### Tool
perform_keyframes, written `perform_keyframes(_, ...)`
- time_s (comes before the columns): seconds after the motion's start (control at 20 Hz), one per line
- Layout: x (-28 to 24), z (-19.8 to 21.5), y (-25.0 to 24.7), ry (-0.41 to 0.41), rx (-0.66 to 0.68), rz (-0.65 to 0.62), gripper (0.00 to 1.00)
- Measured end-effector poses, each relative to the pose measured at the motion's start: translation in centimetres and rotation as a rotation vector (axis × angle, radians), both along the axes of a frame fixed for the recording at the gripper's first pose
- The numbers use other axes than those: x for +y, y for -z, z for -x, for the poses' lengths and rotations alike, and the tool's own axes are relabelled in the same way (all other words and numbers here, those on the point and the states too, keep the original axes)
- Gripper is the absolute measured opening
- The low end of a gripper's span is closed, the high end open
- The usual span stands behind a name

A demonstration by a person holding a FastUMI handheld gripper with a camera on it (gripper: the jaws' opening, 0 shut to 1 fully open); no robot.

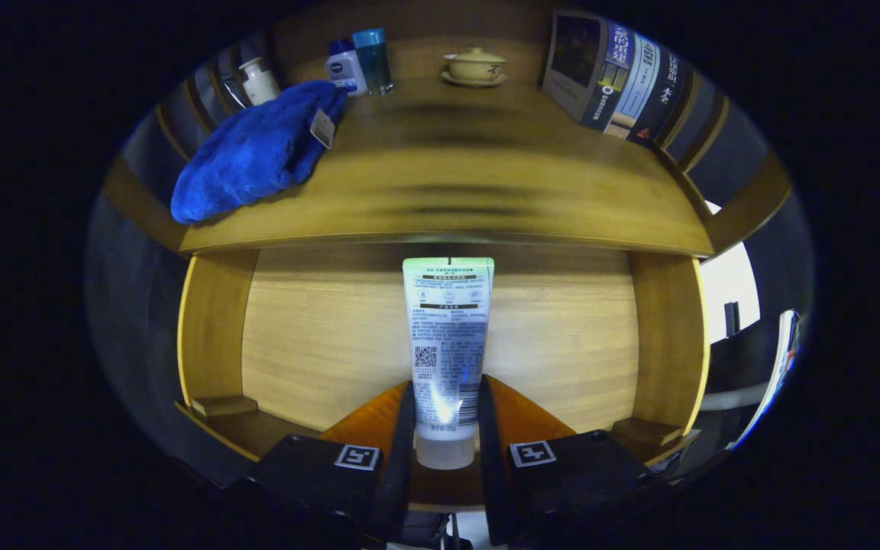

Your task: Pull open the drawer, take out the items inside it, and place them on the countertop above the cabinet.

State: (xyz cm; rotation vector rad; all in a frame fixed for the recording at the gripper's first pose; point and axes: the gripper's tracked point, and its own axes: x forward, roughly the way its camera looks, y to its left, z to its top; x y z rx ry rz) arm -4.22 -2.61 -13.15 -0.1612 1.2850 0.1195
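Gripper is clamped on the tube: both fingers press its sides near the cap end, with the white cap sitting low between them and the flat crimped end pointing away, up toward the countertop edge. Tube is pale, white to light green, with fine print and a QR patch on the face turned to the camera; looks like a cleanser or cream tube, print too small to confirm. It's held in front of the open drawer, whose light wood bottom panel and two side walls frame it; can't tell if the tube is touching the drawer floor or lifted off it, the fisheye flattens that. Above the drawer runs the wooden countertop. On it: a blue towel bunched at the left with a small tag hanging off it, a white pump bottle just behind the towel, a white-and-blue bottle and a blue-tinted glass tumbler side by side beyond the towel's far end, a lidded ceramic cup on a saucer near the back centre, and a few books leaning at the right rear. Middle of the countertop is bare wood with some dark smudgy reflections.
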Motion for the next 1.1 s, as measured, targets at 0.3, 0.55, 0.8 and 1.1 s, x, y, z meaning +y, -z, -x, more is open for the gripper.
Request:
perform_keyframes(0.3, 0.1, -4.2, -6.8, -0.023, -0.099, 0.009, 0.48)
perform_keyframes(0.55, 0.0, -10.8, -10.1, -0.019, -0.183, 0.030, 0.48)
perform_keyframes(0.8, -0.4, -15.8, -10.0, -0.026, -0.205, 0.073, 0.48)
perform_keyframes(1.1, 1.8, -18.0, -7.4, -0.039, -0.162, 0.061, 0.48)
